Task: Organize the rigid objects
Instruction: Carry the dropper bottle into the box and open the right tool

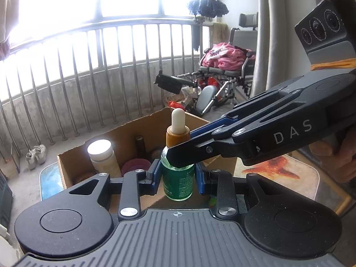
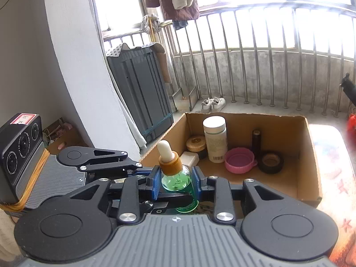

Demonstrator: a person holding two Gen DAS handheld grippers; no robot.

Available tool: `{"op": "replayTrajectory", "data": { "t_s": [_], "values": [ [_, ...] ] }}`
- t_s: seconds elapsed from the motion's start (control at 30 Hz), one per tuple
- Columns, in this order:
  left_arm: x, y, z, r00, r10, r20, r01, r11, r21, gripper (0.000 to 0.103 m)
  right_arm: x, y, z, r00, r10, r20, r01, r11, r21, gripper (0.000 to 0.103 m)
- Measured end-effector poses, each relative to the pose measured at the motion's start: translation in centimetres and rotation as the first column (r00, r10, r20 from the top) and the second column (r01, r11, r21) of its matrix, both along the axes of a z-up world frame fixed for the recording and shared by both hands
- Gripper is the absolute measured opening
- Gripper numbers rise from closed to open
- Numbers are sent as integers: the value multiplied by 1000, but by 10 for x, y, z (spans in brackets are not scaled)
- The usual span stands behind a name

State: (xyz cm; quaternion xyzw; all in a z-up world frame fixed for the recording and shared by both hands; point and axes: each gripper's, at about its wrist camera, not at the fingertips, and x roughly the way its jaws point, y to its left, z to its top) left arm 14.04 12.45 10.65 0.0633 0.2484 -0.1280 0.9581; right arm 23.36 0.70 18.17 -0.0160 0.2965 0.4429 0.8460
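Most of the sorting looks done: the cardboard box (image 2: 311, 155) on the tabletop (image 2: 338, 155) already holds a white-capped bottle (image 2: 214, 140), a pink lid (image 2: 239, 160), a dark slim bottle (image 2: 256, 142), a black tape roll (image 2: 272, 162), a woven round tin (image 2: 195, 143) and a pale block (image 2: 189, 159), all standing toward its far side.

The green dropper bottle (image 2: 175, 173) is not yet in; it is held upright just near of the box's near wall. Both tools grip it: the right hand-held gripper (image 2: 176, 183) pinches the glass shoulder between its blue pads, and the left hand-held gripper (image 1: 178, 178) clamps the labelled body lower down.

What seems left is for one gripper to let go and the other to carry the bottle over the near wall into the free near part of the box floor.
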Motion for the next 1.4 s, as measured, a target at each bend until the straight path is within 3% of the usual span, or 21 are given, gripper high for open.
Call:
{"op": "replayTrajectory", "data": {
  "t_s": [0.1,0.27,0.43,0.5,0.57,1.0,1.4],
  "values": [
    [38,19,1,998,-12,-64,14,999,37,30,28,28,5,1000,-6,1,6,999,-43,32],
    [102,52,-29,976,1,-216,14,998,67,31,85,78,-24,998,-16,-61,8,991,-130,32],
    [136,71,-64,940,15,-339,28,992,121,31,123,108,-60,986,-6,-164,-26,981,-194,29],
    [148,73,-74,919,25,-394,28,991,128,31,131,116,-70,983,8,-183,-47,976,-211,27],
    [159,75,-82,887,90,-453,-18,987,162,31,137,125,-77,984,-5,-178,-39,970,-242,24],
    [160,74,-79,880,93,-466,30,968,249,34,141,130,-89,984,14,-179,-53,976,-212,21],
    [141,60,-71,914,95,-395,41,945,324,31,121,139,-84,995,45,-89,-65,967,-246,21]
  ]
}}
